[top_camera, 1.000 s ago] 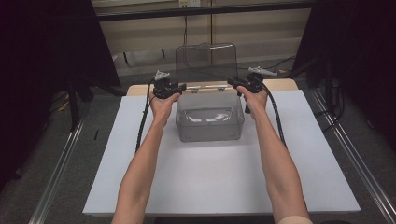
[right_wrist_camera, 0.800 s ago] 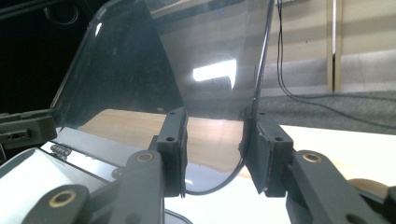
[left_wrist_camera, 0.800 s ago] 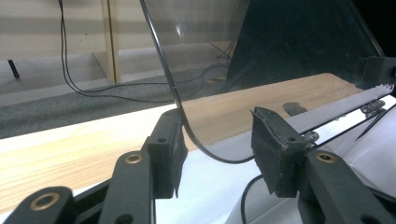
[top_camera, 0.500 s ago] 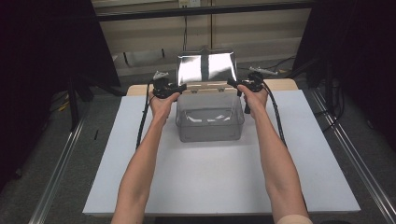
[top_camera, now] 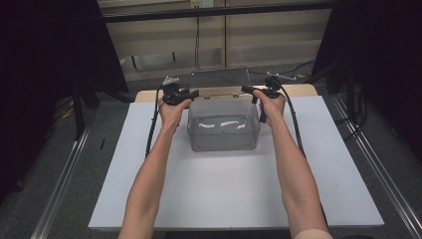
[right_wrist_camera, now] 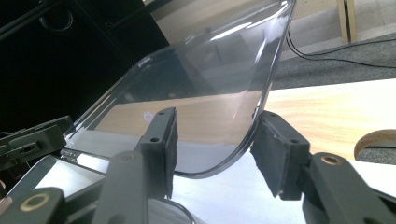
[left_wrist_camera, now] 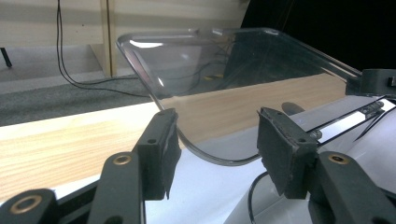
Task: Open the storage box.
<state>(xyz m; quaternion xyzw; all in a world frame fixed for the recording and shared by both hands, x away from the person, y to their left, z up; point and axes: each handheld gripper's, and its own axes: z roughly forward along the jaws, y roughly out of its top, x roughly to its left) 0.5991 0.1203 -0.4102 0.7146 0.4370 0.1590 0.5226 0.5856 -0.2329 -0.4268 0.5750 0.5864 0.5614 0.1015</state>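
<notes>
**Clear box lid tipped back between two opening grippers**

A clear plastic box (top_camera: 223,127) is seen standing on the white sheet (top_camera: 234,199) that covers the wooden table (top_camera: 149,94), toward the far side of the sheet and midway between the person's two forearms. Its clear lid (top_camera: 220,78) is swung up and back from the far rim of the box, so that it leans away over the table's far edge.

The left gripper (top_camera: 191,93) is held at the left far corner of the box, the right gripper (top_camera: 248,89) at the right far corner, each pointed inward toward the other. In the left gripper view the rounded lid corner (left_wrist_camera: 196,154) is seen passing between the two black jaws; it runs just beside the left pad, while a clear gap is left to the right pad. In the right gripper view the other lid corner (right_wrist_camera: 243,140) lies between the jaws and rests against the right pad, while the left pad is kept apart from it. Both pairs of jaws have just been opening and are now parted, the lid edge being between them but not clamped.

Dark cables (left_wrist_camera: 70,56) are seen on the grey floor beyond the table.
</notes>
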